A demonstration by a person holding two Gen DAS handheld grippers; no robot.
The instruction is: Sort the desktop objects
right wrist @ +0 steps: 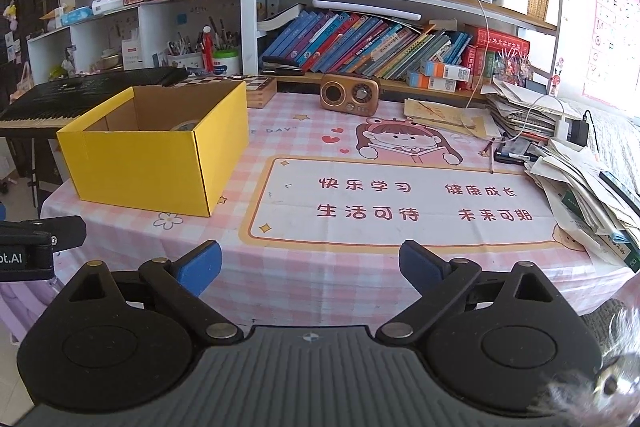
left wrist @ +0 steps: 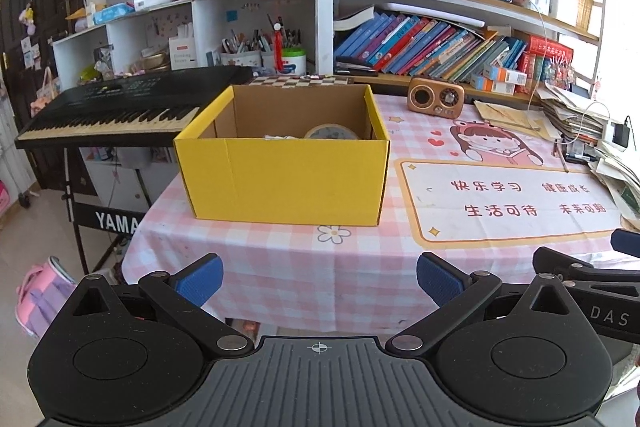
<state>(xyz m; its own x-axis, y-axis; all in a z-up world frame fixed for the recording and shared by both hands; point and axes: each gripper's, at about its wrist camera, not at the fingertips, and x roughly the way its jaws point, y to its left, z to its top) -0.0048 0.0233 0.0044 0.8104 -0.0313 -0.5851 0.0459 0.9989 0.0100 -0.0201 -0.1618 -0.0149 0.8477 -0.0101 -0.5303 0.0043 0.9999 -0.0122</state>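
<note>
— What are your fingers doing?

— My left gripper (left wrist: 319, 279) is spread wide, blue pads (left wrist: 200, 281) far apart, nothing between them, touching nothing. My right gripper (right wrist: 310, 267) is the same: released, empty, held over the near edge of the pink checked tablecloth (right wrist: 320, 267).

— And the things to sort?

— The yellow box (left wrist: 284, 179) stands ahead of my left fingers, open-topped, with a round clock-like object (left wrist: 331, 133) and something white inside. From my right fingers it lies ahead and to the left.
</note>
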